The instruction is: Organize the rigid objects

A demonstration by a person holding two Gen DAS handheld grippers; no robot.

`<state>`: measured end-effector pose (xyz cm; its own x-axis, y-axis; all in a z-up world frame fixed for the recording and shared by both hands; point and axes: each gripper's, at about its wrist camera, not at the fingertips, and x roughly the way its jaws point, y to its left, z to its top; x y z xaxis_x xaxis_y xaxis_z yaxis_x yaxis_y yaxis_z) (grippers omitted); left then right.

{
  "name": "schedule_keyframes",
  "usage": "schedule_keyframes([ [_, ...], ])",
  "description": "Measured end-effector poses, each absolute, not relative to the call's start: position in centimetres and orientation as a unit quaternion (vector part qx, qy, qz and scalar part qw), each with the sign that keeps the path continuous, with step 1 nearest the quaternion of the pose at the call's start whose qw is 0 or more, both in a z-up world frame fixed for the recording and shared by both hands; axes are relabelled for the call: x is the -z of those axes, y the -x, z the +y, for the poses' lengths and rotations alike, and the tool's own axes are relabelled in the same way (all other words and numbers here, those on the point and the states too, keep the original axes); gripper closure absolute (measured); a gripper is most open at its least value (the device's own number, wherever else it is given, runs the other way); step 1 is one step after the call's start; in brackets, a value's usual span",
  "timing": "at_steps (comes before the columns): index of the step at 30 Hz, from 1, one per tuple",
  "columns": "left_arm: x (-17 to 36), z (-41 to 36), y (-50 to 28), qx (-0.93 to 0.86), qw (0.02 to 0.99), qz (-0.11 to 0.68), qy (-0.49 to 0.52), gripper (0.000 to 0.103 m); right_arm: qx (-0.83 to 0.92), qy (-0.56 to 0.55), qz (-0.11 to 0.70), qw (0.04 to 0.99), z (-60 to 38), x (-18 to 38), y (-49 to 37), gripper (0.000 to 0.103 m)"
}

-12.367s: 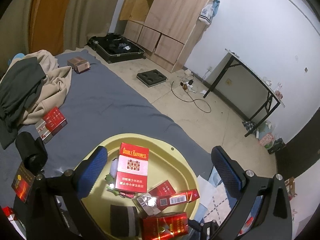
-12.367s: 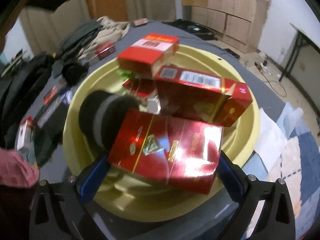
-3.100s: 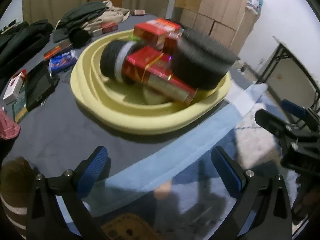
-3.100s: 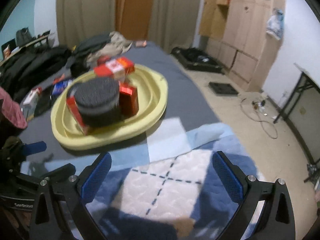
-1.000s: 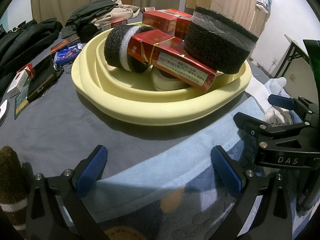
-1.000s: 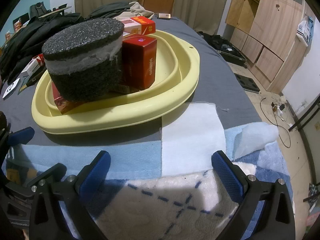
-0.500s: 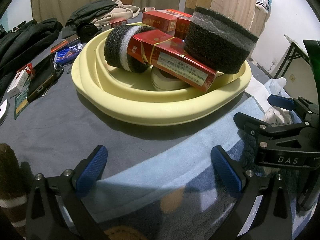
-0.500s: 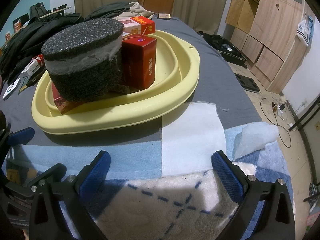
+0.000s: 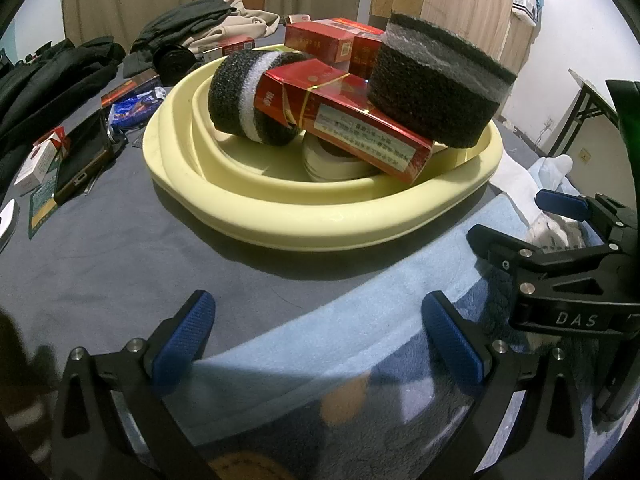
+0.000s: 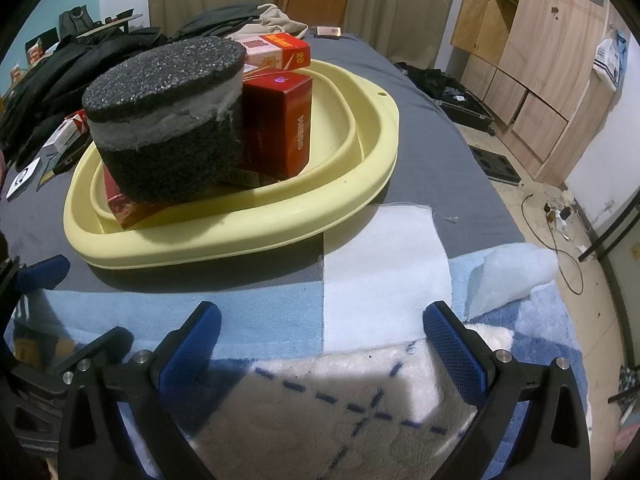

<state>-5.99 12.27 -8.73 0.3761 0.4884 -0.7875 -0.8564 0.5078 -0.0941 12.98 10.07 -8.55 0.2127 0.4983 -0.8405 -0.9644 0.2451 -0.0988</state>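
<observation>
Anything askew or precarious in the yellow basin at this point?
Yes. In the yellow basin, a long red carton lies tilted across a white roll, and a big black foam disc sits slanted on the carton's end near the rim. It's a loose heap, not a tidy stack.

A grey bedsheet (image 10: 420, 92) covers the bed. At its near edge lies a light blue fleece blanket (image 10: 248, 320) with a white square patch (image 10: 380, 264) and a fluffy white panel stitched with dashed blue lines (image 10: 360, 412). Dark jackets (image 9: 44, 80) and a beige garment (image 9: 236, 20) are heaped along the far left edge. Off the right edge, a light wooden wardrobe (image 10: 540, 60) stands against the wall, with an open black case (image 10: 452, 96) and a loose black cable (image 10: 560, 240) on the floor.
</observation>
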Motion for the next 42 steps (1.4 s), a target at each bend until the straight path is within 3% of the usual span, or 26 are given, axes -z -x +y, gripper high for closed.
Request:
schedule_keyframes([
  [42, 8.79, 11.97, 5.60, -0.425, 0.789, 0.364, 0.253, 0.000, -0.518, 0.331, 0.353, 0.705, 10.09, 8.54, -12.92, 0.000],
])
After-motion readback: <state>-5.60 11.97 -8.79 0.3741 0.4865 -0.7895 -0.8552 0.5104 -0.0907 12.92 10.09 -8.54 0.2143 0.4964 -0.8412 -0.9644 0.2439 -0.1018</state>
